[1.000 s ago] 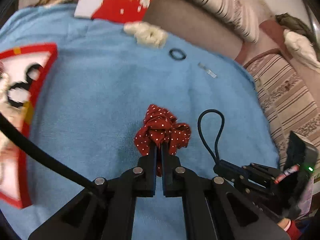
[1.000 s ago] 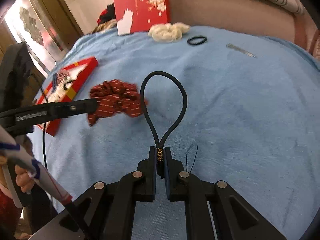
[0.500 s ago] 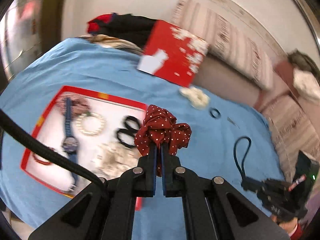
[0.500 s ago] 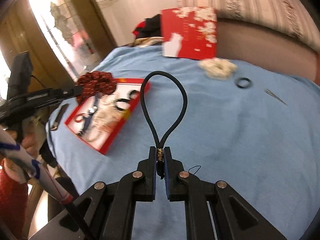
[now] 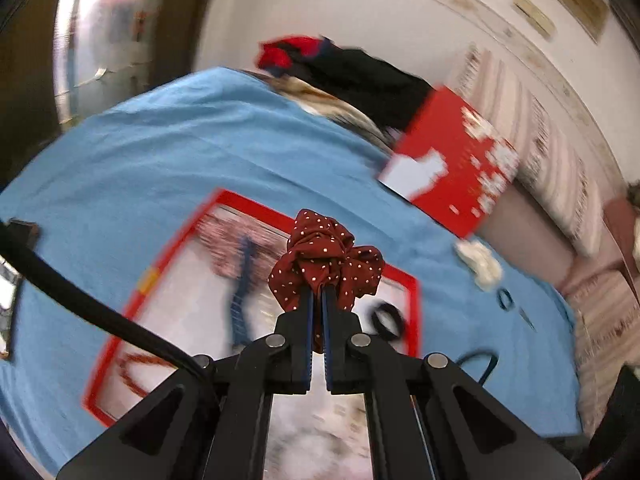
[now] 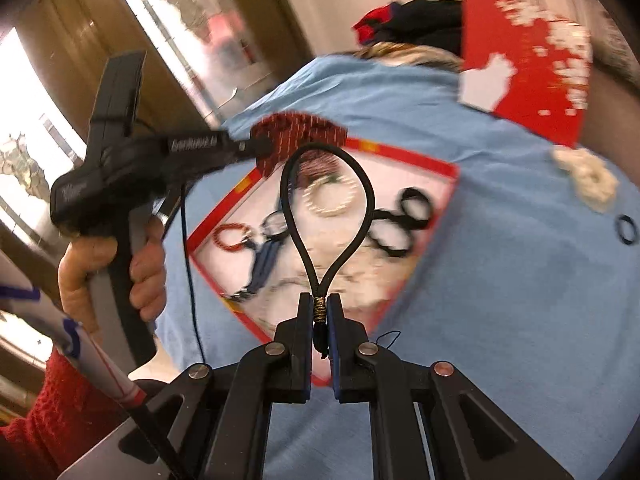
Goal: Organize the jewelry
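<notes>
My left gripper [image 5: 315, 296] is shut on a dark red scrunchie with white dots [image 5: 326, 258], held in the air above the red-rimmed tray [image 5: 414, 300]. In the right wrist view that same gripper [image 6: 262, 146] carries the scrunchie [image 6: 298, 134] over the tray's far corner. My right gripper [image 6: 319, 308] is shut on the wrapped knot of a black cord loop [image 6: 370, 200], which stands up over the tray [image 6: 412, 160]. Inside the tray lie a pearl bracelet [image 6: 330, 200], a red bead bracelet [image 6: 230, 236], a blue-strapped watch [image 6: 264, 256] and black hair ties [image 6: 400, 220].
A blue blanket [image 6: 520, 300] covers the surface. On it lie a cream scrunchie [image 6: 588, 180] and a small black ring [image 6: 626, 230]. A red box lid [image 6: 532, 60] leans at the back beside dark clothes [image 5: 360, 76]. A person's hand [image 6: 112, 264] in a red sleeve holds the left gripper.
Both grippers have swung left across the blanket and now hang over the tray, each still gripping its item. The tray fills more of both views.
</notes>
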Demonstrator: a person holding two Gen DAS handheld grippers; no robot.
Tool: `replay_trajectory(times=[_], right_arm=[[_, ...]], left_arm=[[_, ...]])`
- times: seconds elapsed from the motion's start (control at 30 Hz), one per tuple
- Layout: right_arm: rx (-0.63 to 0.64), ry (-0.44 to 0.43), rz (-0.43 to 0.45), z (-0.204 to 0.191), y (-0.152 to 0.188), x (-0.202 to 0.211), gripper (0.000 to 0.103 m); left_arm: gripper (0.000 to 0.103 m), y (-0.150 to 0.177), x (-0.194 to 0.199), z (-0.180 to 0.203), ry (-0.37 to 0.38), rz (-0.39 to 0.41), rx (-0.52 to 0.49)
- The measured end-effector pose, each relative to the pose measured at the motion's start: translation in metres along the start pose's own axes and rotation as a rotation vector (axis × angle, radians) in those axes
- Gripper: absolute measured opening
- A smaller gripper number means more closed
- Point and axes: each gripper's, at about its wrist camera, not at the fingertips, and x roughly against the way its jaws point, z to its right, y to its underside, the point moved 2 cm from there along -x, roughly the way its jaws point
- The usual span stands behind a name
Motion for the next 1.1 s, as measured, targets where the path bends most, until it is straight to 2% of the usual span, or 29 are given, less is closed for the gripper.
replay_trajectory(times=[0.1,0.27,0.37,0.53,0.67,0.8,0.9,1.1], right_arm=[[0.023,-0.03,-0.046,-0.015,0.001,-0.028,0.007],[0.018,-0.063,-0.113,-0.024,0.006,-0.065,0.007],[0.015,-0.069,-0.142,-0.027,0.008,-0.082,0.008],[0.02,-0.066,-0.169,-0.036,0.011,-0.099,0.008],[0.048,-0.016,-0.166,-0.04,0.016,-0.102,0.008],[0.051,-0.001,-0.156,-0.043,0.02,-0.099,0.011],[0.053,0.0,-0.125,-0.044,0.021,-0.085,0.028],[0.075,0.053,-0.05,-0.037,0.028,-0.038,0.036]], left_arm=[[0.004,0.0,-0.003,-0.037,-0.049,0.014,0.077],[0.004,0.006,-0.024,-0.079,-0.074,-0.036,0.167],[0.004,0.005,-0.031,-0.088,-0.064,-0.057,0.18],[0.004,0.005,-0.048,-0.096,-0.091,-0.087,0.184],[0.005,0.005,-0.051,-0.097,-0.099,-0.089,0.204],[0.02,0.004,-0.04,-0.091,-0.095,-0.052,0.19],[0.032,0.004,-0.026,-0.084,-0.104,-0.016,0.162],[0.04,0.008,0.007,-0.06,-0.118,0.068,0.098]])
